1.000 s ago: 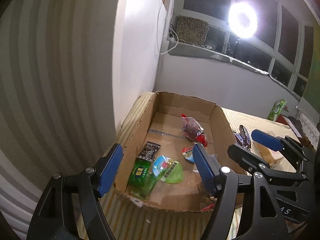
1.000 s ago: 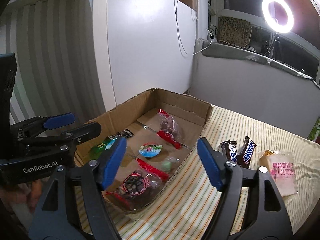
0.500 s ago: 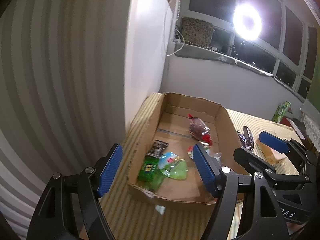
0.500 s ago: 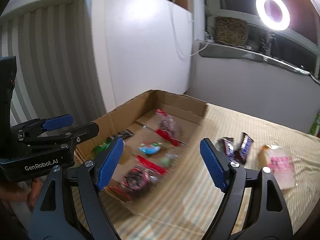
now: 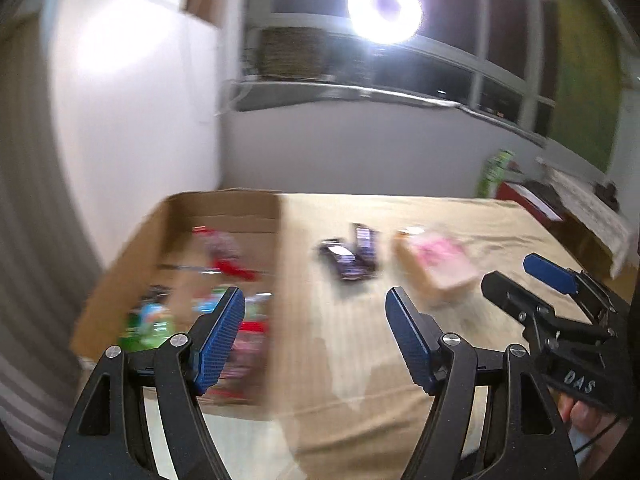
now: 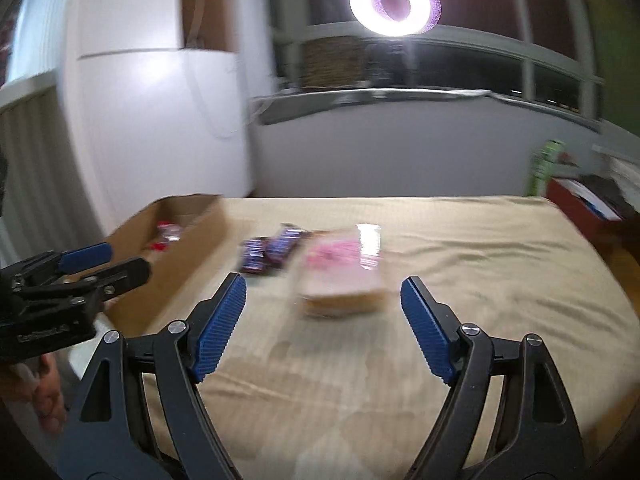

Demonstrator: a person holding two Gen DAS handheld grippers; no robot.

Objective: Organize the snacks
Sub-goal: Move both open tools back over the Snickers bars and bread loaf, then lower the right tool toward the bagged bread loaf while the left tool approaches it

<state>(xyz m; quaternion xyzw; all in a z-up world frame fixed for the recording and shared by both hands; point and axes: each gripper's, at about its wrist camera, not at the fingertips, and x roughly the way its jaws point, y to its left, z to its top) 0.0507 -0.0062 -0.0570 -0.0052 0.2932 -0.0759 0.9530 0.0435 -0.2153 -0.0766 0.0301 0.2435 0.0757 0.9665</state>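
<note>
1. Striped tan cloth (image 6: 460,264) is covering the work surface under both tools; a ring light (image 6: 394,2) is glaring from the window wall beyond, and both views are smearing with motion.
2. Right gripper (image 6: 324,320) is hanging with its blue pads spread wide, holding nothing. Left gripper (image 5: 314,332) is likewise gaping and empty.
3. Both views are swinging rightward compared with a second ago: the cardboard box (image 5: 224,208), then centred ahead of both tools, is now sliding off to the left side.
4. Just ahead of the right gripper, between its pads, a pink-printed bread packet (image 6: 340,276) is lying on the cloth.
5. Slightly farther and left of it, two dark chocolate bars (image 6: 272,250) are lying side by side, touching.
6. Farther left, the box is holding several wrapped snacks (image 5: 224,256), too blurred to name.
7. Judgement: attention is turning from the box to the loose items; the packet looks like the next pick.
</note>
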